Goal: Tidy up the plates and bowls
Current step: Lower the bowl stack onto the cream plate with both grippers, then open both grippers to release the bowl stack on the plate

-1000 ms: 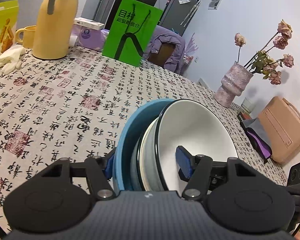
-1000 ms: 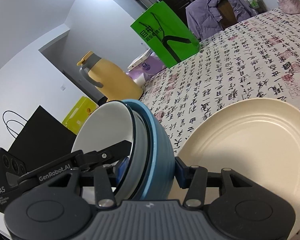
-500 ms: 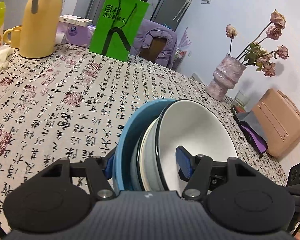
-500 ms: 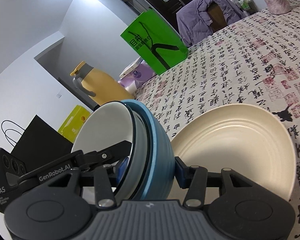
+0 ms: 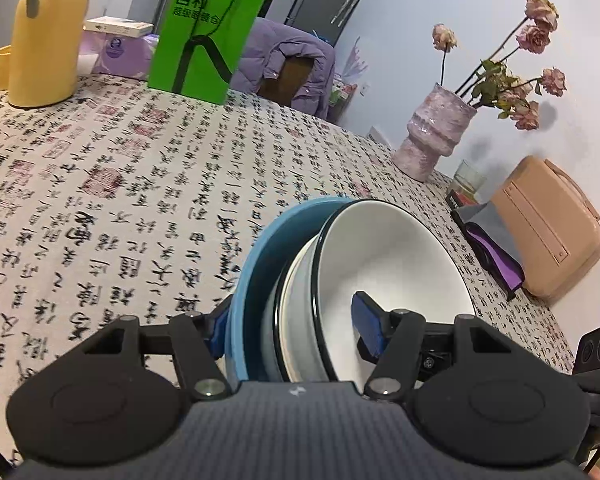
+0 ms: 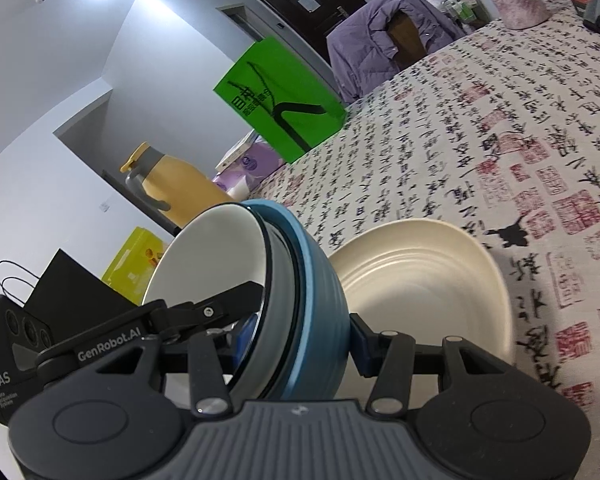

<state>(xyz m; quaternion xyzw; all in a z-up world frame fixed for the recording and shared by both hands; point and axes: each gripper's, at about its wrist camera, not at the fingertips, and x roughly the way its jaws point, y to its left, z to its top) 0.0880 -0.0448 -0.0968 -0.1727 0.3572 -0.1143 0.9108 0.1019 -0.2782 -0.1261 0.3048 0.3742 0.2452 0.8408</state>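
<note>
A nested stack of bowls, a blue bowl (image 5: pixel 246 284) outside, a grey one and a white bowl (image 5: pixel 392 256) inside, is held above the table. My left gripper (image 5: pixel 292 320) is shut on one side of the stack's rim. My right gripper (image 6: pixel 300 336) is shut on the opposite rim, with the blue bowl (image 6: pixel 320 280) and the white bowl (image 6: pixel 212 256) between its pads. A cream plate (image 6: pixel 424 280) lies on the tablecloth just right of the stack in the right wrist view.
The calligraphy tablecloth (image 5: pixel 140 184) covers the table. At the back stand a yellow thermos (image 5: pixel 44 36), a green paper bag (image 5: pixel 204 36) and a purple tissue pack (image 5: pixel 116 52). A pink vase of dried roses (image 5: pixel 432 136), a glass (image 5: pixel 468 178) and a tan case (image 5: pixel 548 224) are at right.
Both grippers have carried the bowl stack together across the table; the cream plate has slid lower and looks smaller in the right wrist view. The grips have not changed.
</note>
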